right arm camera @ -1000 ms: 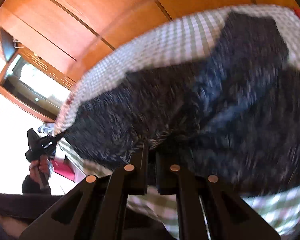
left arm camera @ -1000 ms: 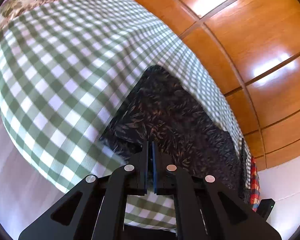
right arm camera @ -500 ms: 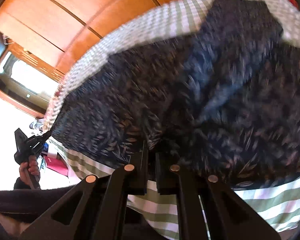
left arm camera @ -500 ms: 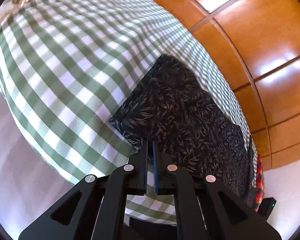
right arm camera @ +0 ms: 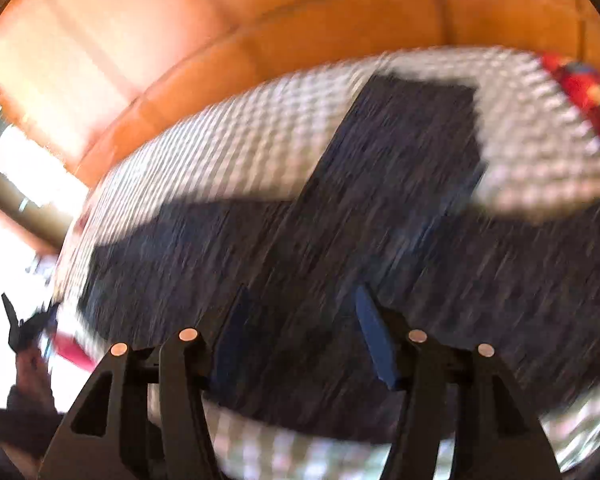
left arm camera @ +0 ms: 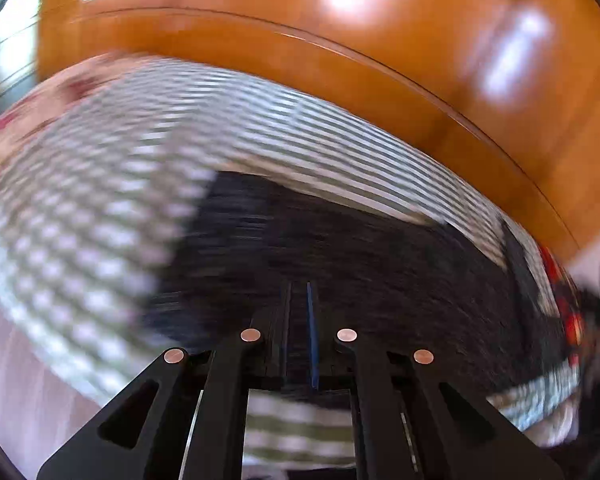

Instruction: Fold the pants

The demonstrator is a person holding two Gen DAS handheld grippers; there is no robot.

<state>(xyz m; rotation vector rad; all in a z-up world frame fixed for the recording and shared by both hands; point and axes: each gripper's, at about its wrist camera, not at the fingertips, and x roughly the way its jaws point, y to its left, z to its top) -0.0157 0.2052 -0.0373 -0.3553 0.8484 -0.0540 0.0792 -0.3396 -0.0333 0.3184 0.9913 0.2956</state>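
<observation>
both views are smeared with blur. the left gripper (left arm camera: 300, 312) has its jaws pressed nearly together, with only a thin slit between them; whether any cloth is caught in it cannot be told. the dark patterned pants (left arm camera: 360, 264) lie on the green checked cloth (left arm camera: 80, 220), directly ahead of and beneath its tips. the right gripper (right arm camera: 300, 312) stands spread, its jaws having just been opening, with nothing pinched; the pants (right arm camera: 380, 208) lie flat below and beyond it.
</observation>
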